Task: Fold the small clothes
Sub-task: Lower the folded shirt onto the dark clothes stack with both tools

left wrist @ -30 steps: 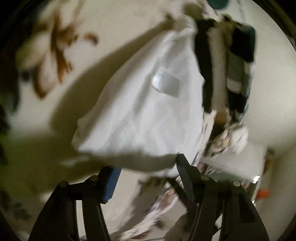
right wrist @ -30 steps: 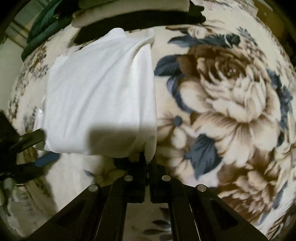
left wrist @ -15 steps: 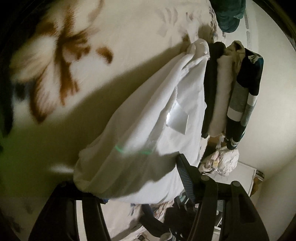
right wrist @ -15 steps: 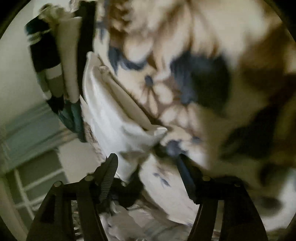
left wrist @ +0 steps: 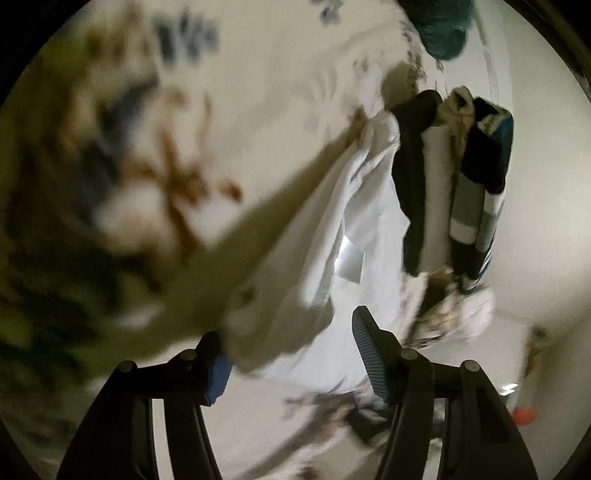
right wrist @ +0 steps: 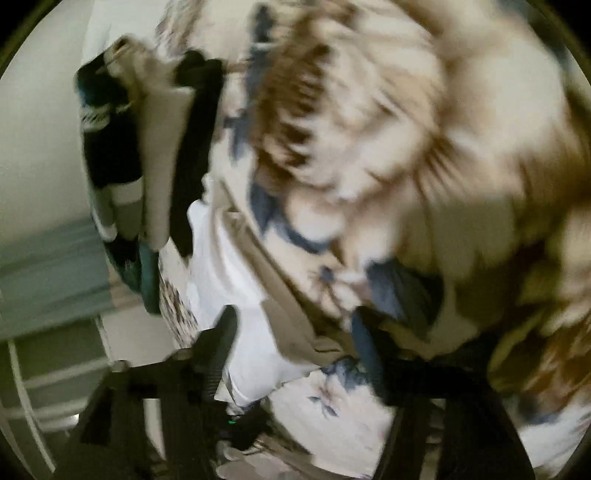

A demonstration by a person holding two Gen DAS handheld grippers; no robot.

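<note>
A folded white garment (left wrist: 354, 229) with a small white label lies on the floral blanket (left wrist: 229, 110), next to a stack of folded clothes (left wrist: 454, 177). My left gripper (left wrist: 291, 350) is open, its jaws spread on either side of the garment's near edge. In the right wrist view the white garment (right wrist: 236, 295) lies between the open jaws of my right gripper (right wrist: 295, 339), and the stack of folded clothes (right wrist: 147, 155) stands beside it. Both views are blurred by motion.
The floral blanket (right wrist: 406, 147) covers the bed. A teal cloth (left wrist: 443, 33) lies beyond the stack. The bed's edge and a pale floor (left wrist: 517, 332) are to the right in the left wrist view. White furniture slats (right wrist: 44, 369) are at the left in the right wrist view.
My right gripper opened and let go of the white garment a second ago. Both grippers have turned and swung sideways over the garment, which now lies flatter against the stack.
</note>
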